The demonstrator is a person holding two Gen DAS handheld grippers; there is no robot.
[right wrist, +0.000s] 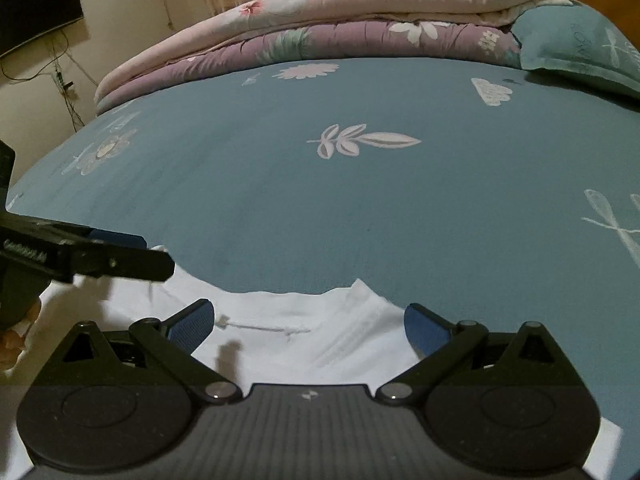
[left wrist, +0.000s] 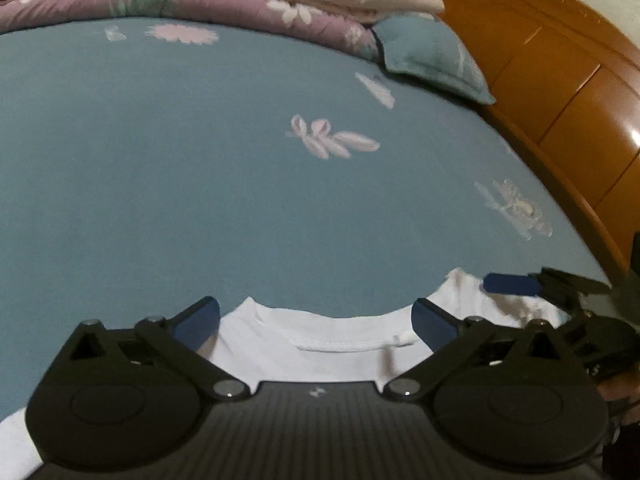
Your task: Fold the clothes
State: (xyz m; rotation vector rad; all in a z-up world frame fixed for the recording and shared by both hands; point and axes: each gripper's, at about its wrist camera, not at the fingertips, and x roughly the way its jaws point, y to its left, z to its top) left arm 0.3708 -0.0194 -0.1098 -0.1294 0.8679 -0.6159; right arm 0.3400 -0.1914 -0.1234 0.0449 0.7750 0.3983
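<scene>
I log one bed point(right wrist: 280, 200), blue floral sheet, wooden headboard point(left wrist: 560, 80). On it: white T-shirt point(right wrist: 304, 340) at near edge; folded quilts point(right wrist: 320, 28) stacked along far side; blue pillow point(right wrist: 580, 48) beside quilts, nearest the headboard.

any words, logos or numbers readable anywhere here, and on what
No text can be read.
Left tool: white lettering on its side in the right wrist view, too blurred to read.
Small white logo mark on each tool body, the left tool's at, right tool: a symbol, not letters.
White shirt: tag at the collar, nothing readable.
</scene>
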